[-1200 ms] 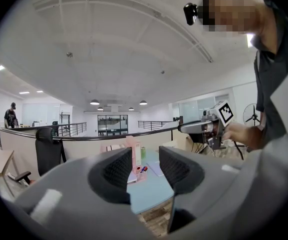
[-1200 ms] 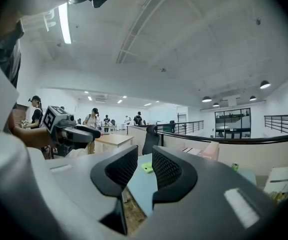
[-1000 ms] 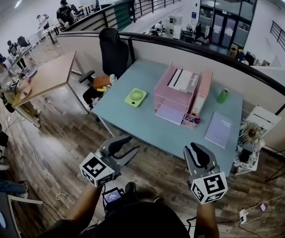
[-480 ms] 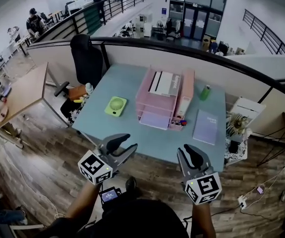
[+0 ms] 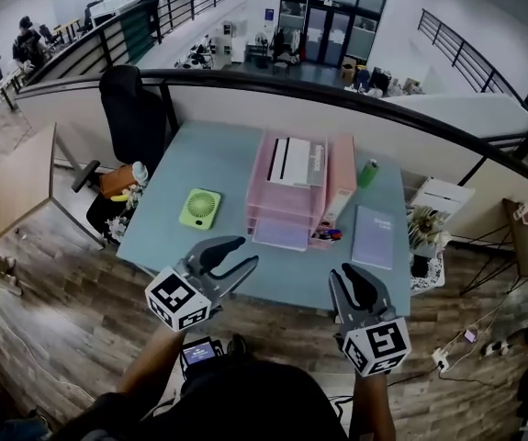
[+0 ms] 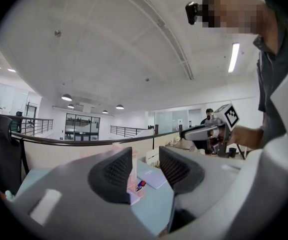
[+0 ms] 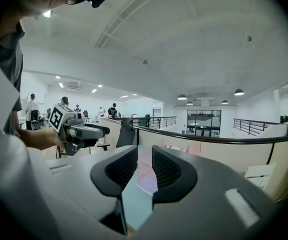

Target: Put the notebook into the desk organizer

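Note:
The lavender notebook (image 5: 374, 237) lies flat on the blue-grey desk (image 5: 181, 246), just right of the pink desk organizer (image 5: 291, 191). My left gripper (image 5: 236, 254) hovers over the desk's near edge, short of the organizer, open with nothing between its fingers. My right gripper (image 5: 353, 278) is held before the near edge, below the notebook; its jaws stand a narrow gap apart and hold nothing. In the left gripper view the notebook (image 6: 154, 178) and organizer (image 6: 133, 176) show beyond the gripper's (image 6: 145, 166) tips. In the right gripper view the organizer (image 7: 145, 173) shows through the gripper's (image 7: 145, 166) gap.
A green fan (image 5: 199, 208) lies left of the organizer and a green bottle (image 5: 366, 173) stands behind the notebook. A black office chair (image 5: 133, 108) and a wooden table (image 5: 6, 191) are at the left. A white box and clutter (image 5: 429, 219) sit off the desk's right end.
Both grippers have come closer to the desk, the left now over its near edge. The desk sits nearer and more centred in the head view. Jaw gaps look the same.

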A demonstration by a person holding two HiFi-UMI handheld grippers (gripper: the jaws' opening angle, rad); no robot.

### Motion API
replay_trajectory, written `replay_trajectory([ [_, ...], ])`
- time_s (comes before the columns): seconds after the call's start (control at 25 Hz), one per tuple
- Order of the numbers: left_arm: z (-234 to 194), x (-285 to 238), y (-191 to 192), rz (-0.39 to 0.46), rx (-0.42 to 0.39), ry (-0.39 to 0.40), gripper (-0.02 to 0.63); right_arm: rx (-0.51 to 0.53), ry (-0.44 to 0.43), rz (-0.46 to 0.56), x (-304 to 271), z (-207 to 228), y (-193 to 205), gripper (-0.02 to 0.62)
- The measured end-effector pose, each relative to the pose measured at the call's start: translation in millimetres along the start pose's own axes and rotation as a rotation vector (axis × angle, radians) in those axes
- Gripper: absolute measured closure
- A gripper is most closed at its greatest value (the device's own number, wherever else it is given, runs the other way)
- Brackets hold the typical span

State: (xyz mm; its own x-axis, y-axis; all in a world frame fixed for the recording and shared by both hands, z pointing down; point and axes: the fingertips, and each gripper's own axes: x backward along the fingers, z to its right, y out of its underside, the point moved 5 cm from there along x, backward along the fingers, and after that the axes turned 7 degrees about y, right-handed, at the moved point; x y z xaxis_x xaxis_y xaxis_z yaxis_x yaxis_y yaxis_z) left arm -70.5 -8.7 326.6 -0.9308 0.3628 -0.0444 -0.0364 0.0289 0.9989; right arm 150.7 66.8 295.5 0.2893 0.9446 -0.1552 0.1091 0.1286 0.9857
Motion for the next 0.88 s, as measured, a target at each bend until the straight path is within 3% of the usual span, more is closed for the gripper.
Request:
replay_trajectory([
  [0.4,-39.4,-1.0,1.8,0.036,0.01,0.08,0.407,0.018,0.083,-0.021,-25.4,-11.6,-5.2,0.525],
  [0.88,-78.7,18.9,16.4,0.078,0.061,0.084,0.407,0.041,0.095,-0.073,-65.7,-35.6,-8.0,0.525],
])
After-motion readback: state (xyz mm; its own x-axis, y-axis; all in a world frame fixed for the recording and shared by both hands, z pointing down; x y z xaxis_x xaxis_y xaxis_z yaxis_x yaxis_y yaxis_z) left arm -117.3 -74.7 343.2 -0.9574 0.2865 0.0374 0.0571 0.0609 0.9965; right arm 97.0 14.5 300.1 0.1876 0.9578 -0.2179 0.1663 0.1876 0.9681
